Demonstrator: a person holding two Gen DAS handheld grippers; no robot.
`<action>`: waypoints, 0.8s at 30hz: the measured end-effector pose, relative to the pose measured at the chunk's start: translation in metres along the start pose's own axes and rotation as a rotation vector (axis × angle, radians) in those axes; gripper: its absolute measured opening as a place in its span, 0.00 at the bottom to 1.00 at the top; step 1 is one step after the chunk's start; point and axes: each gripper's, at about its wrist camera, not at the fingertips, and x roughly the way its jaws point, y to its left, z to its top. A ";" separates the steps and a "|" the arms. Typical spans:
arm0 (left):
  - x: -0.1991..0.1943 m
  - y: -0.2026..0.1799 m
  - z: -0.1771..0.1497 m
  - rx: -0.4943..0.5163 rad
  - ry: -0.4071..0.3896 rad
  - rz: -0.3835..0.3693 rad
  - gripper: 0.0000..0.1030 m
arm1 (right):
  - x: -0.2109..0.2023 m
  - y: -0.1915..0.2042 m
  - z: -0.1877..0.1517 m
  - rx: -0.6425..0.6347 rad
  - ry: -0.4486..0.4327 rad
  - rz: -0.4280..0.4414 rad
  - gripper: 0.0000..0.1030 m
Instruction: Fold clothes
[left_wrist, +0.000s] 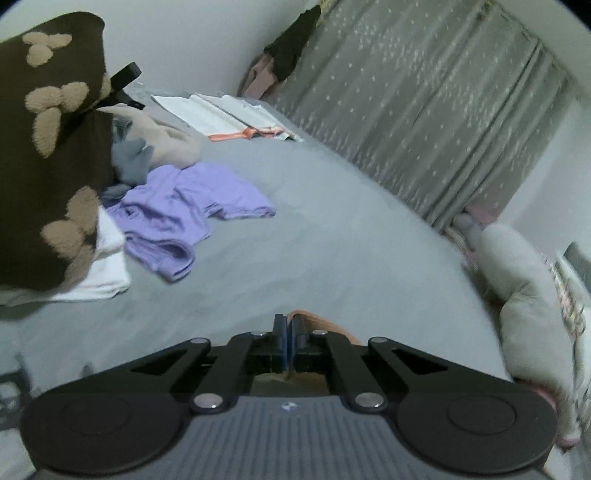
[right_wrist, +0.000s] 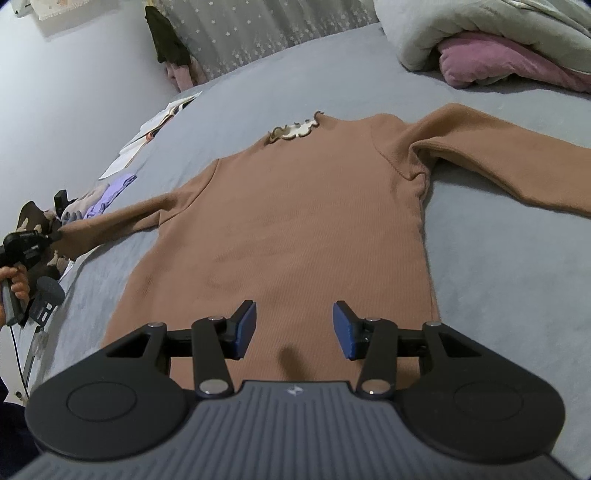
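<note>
A brown long-sleeved top (right_wrist: 295, 229) lies flat on the grey bed (right_wrist: 498, 277), neck away from me, sleeves spread to both sides. My right gripper (right_wrist: 293, 328) is open and empty, hovering over the top's lower hem. My left gripper (left_wrist: 289, 328) is shut on the cuff of the top's left sleeve (left_wrist: 317, 321); in the right wrist view it shows at the far left (right_wrist: 55, 234), holding that sleeve end (right_wrist: 110, 225) stretched out.
A pile of clothes lies to the left: a lilac shirt (left_wrist: 184, 210), a brown fleece with tan patches (left_wrist: 48, 147), white cloth (left_wrist: 107, 266). An open book (left_wrist: 221, 114) lies farther back. Rolled bedding (right_wrist: 498, 48) sits at the right. Curtains (left_wrist: 424, 110) hang behind the bed.
</note>
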 end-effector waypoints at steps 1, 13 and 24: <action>0.005 -0.001 0.006 -0.004 -0.006 -0.005 0.00 | 0.000 0.000 0.000 0.001 -0.001 -0.001 0.47; 0.040 0.009 0.047 -0.121 -0.030 0.005 0.02 | 0.010 -0.003 0.012 0.004 -0.017 -0.007 0.47; 0.042 0.030 0.025 -0.016 0.085 0.070 0.39 | 0.019 0.012 0.019 -0.036 -0.012 0.004 0.48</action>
